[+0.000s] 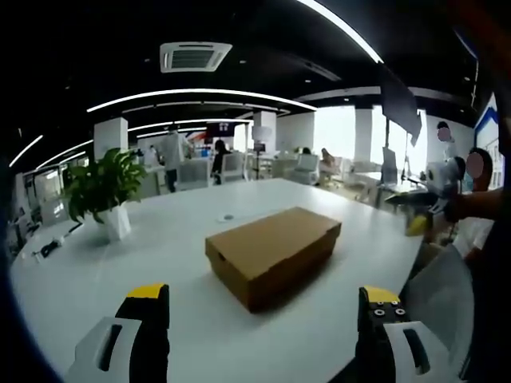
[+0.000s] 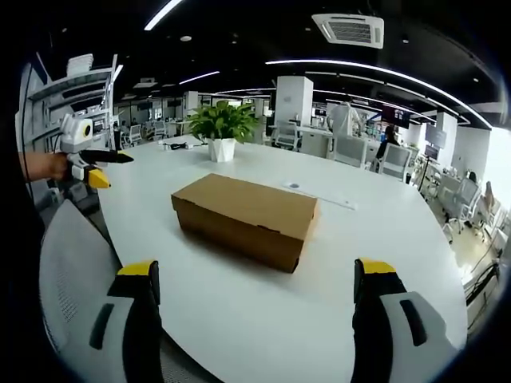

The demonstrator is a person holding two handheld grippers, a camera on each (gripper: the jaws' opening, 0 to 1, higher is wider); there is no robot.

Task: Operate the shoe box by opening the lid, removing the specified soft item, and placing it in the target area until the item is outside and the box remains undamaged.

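A brown cardboard shoe box (image 1: 271, 249) lies on the white table (image 1: 160, 247) with its lid down. My left gripper (image 1: 263, 294) is open just short of the box, its yellow-tipped jaws wide apart and holding nothing. In the right gripper view the same shoe box (image 2: 243, 217) sits ahead of my right gripper (image 2: 257, 270), which is also open and apart from it. The right gripper (image 1: 421, 209) is also in the left gripper view, held by a hand at the table's right edge. The left gripper (image 2: 94, 163) is seen at the far left of the right gripper view.
A potted plant (image 1: 108, 191) in a white pot stands on the table beyond the box, also seen as plant (image 2: 221, 128). A grey mesh chair (image 2: 68, 279) stands at the table's edge. A small paper strip (image 2: 319, 195) lies behind the box. People and desks fill the office behind.
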